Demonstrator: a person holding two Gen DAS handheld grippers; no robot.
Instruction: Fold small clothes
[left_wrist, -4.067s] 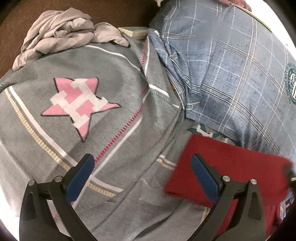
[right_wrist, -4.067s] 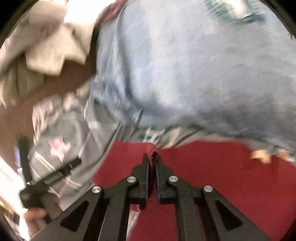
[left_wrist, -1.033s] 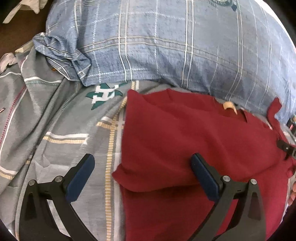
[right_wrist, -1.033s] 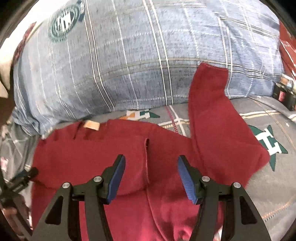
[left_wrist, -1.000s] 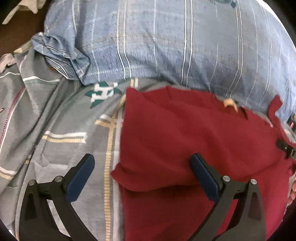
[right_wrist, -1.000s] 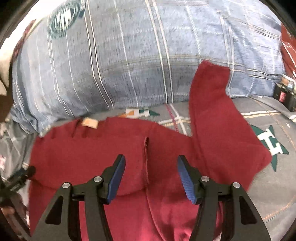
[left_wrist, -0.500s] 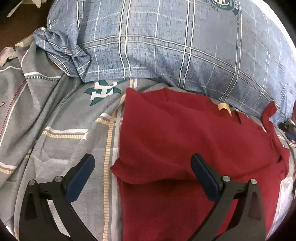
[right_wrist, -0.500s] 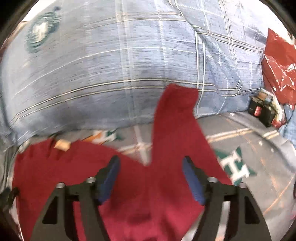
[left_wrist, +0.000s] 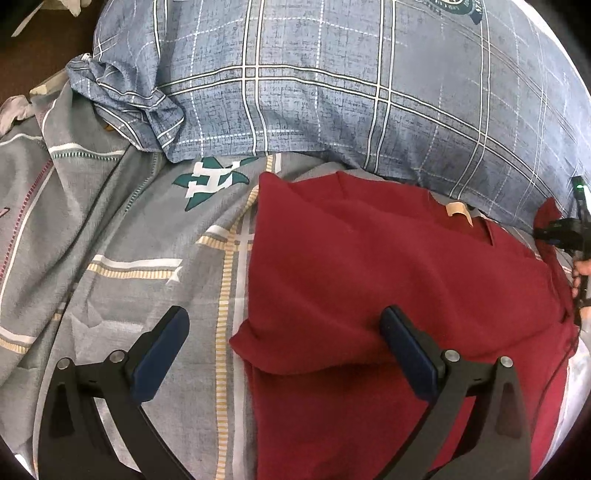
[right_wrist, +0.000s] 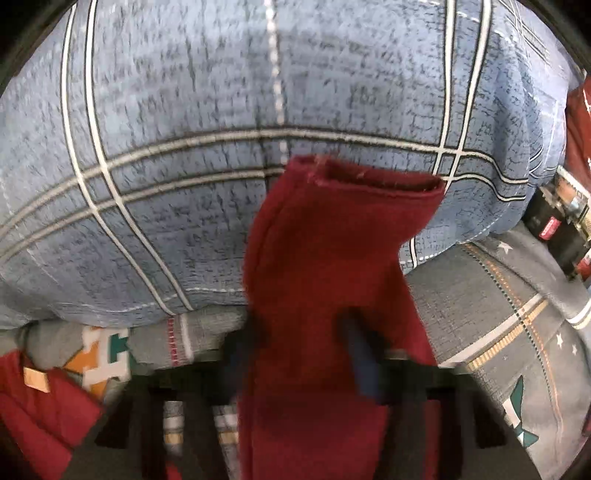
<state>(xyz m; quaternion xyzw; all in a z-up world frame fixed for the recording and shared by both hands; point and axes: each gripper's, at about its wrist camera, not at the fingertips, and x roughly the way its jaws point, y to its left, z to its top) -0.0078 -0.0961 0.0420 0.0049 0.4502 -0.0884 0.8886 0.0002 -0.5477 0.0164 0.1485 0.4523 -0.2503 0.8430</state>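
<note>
Left gripper (left_wrist: 282, 336) wide, empty; right gripper (right_wrist: 303, 354) blurred, grip unclear; take the red shirt (left_wrist: 388, 280) sleeve (right_wrist: 332, 258) ahead of it near the cuff, fold inward.

The red shirt (left_wrist: 388, 266) was soft matt cloth, smooth-knit, with a stitched hem at its sleeve (right_wrist: 332, 240) and a small tan woven label (left_wrist: 458, 210). The pillow (left_wrist: 351, 92) wore a blue checked cotton cover with a mottled, slightly coarse look. The bedsheet (left_wrist: 110, 240) was matt grey printed cloth. The left hand-held gripper (left_wrist: 284, 350) was matt black plastic with dull blue pads (left_wrist: 406, 350) and shiny metal screws.
</note>
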